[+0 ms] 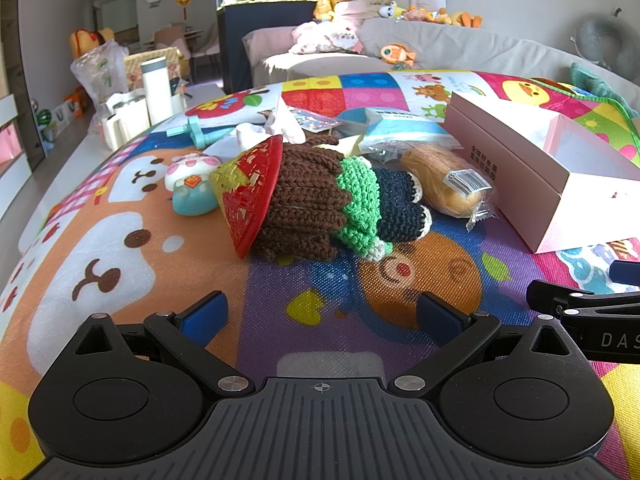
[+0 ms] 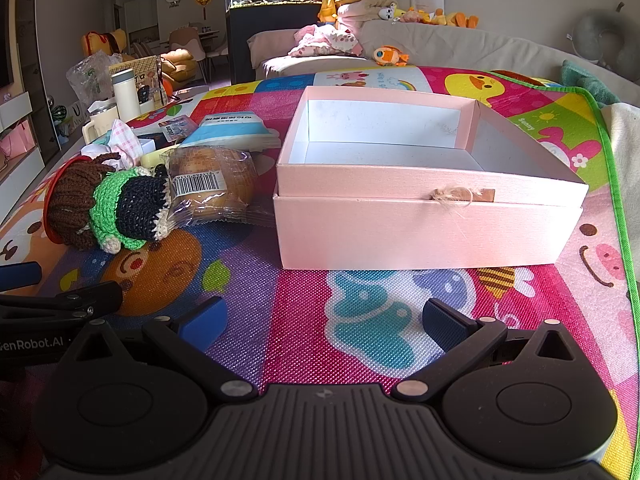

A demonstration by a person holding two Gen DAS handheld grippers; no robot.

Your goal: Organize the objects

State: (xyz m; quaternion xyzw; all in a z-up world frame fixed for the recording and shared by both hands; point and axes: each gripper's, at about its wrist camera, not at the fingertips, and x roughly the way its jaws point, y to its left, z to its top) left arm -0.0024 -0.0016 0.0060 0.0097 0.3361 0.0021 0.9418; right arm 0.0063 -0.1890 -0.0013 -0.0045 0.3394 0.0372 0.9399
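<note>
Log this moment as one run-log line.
left hand-held gripper: open, empty, facing crochet doll | right hand-held gripper: open, empty, facing pink box | box: empty | wrapped bread: beside doll

doll [image 1: 308, 196] lying on mat [image 1: 160, 300] | bread packet [image 1: 448, 178] touching doll's right | box [image 2: 420, 200] right of bread | small toy [image 1: 190, 188] left of doll | possibly tissues [image 1: 280, 124] behind

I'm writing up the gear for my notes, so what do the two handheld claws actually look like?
The left claw and right claw match: black angular linkage arms with silver pivot pins, blue pads on the fingertips, two round black discs, and a ribbed dark grey base with a small crosshair mark. White lettering shows on their sides: "DAS" on one, "enRobot.AI" on the other. No cables or sleeves show.
</note>
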